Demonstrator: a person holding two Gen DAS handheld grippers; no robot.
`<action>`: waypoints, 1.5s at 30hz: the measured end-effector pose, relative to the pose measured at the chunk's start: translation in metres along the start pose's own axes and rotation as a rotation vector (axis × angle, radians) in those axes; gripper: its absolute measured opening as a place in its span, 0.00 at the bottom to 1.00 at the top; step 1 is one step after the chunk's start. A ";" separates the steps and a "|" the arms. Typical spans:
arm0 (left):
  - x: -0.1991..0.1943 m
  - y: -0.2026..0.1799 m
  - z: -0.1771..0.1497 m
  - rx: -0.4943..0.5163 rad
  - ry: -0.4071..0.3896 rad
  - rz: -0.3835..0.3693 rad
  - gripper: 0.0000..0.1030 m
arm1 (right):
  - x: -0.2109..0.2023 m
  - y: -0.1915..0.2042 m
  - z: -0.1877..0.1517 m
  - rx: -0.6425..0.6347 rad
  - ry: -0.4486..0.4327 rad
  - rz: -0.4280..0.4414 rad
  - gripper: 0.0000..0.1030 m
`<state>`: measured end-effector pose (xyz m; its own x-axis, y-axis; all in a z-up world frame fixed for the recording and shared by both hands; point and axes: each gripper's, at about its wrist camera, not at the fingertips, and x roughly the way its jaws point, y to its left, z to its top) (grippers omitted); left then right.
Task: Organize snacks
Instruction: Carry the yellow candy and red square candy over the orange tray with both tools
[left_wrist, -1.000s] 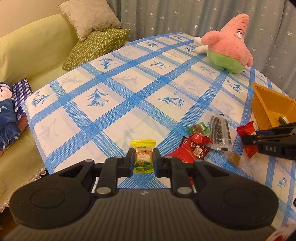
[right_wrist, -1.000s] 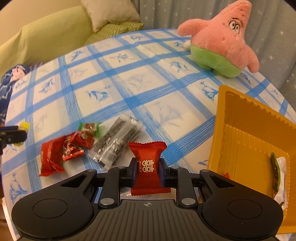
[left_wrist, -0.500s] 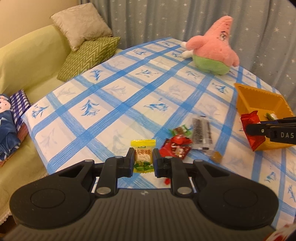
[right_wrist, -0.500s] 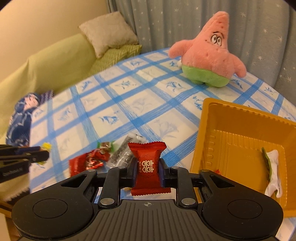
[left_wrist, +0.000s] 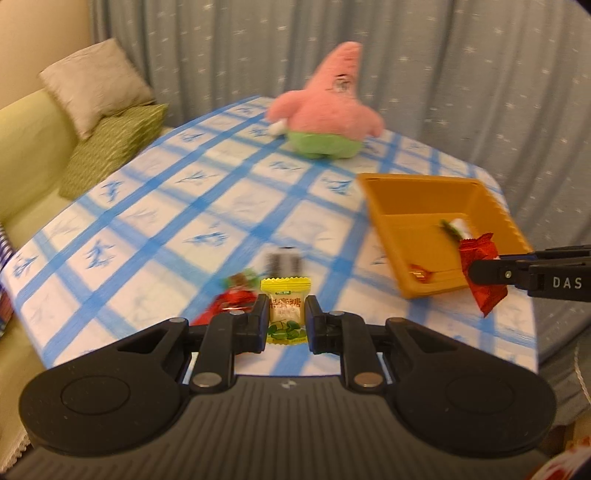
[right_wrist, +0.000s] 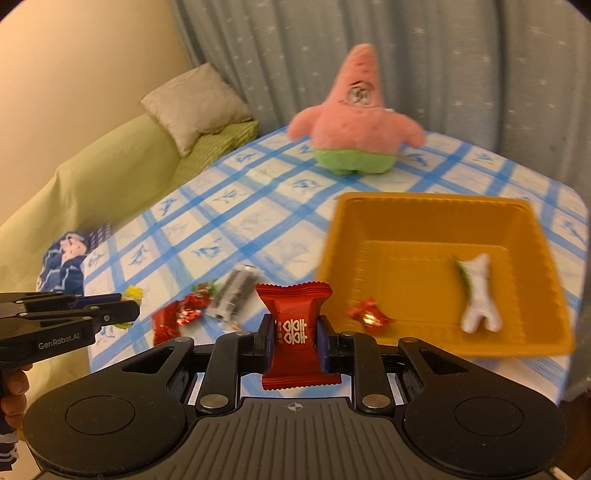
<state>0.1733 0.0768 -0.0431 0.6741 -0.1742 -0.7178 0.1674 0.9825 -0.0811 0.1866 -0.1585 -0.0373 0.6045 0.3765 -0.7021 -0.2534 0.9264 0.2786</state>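
The left gripper (left_wrist: 286, 319) is clamped on a yellow candy (left_wrist: 285, 308), held up over the near edge of the table (left_wrist: 177, 206), while the right gripper (right_wrist: 294, 339) pinches a red snack packet (right_wrist: 295, 332) just short of the near rim of the orange tray (right_wrist: 436, 210). Inside the tray lie a white wrapped sweet (right_wrist: 480, 291) and a small red candy (right_wrist: 369, 317). A few loose snacks (right_wrist: 207, 306) sit on the checked cloth left of the tray, and a pink starfish plush (right_wrist: 354, 122) stands at the far edge.

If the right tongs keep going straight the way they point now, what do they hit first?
Probably the orange tray. The right tongs, shut on a red packet, point toward its near left corner, likely above the rim; depth is unclear.
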 end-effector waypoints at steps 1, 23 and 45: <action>0.000 -0.007 0.001 0.010 -0.001 -0.011 0.17 | -0.006 -0.006 -0.002 0.008 -0.005 -0.009 0.23; 0.040 -0.143 0.041 0.167 -0.031 -0.149 0.17 | -0.065 -0.130 0.002 0.146 -0.093 -0.171 0.23; 0.119 -0.193 0.074 0.199 0.019 -0.139 0.18 | -0.004 -0.187 0.029 0.149 -0.040 -0.190 0.22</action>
<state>0.2745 -0.1384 -0.0620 0.6219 -0.3033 -0.7220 0.3970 0.9168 -0.0432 0.2532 -0.3328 -0.0671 0.6609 0.1924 -0.7254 -0.0197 0.9707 0.2395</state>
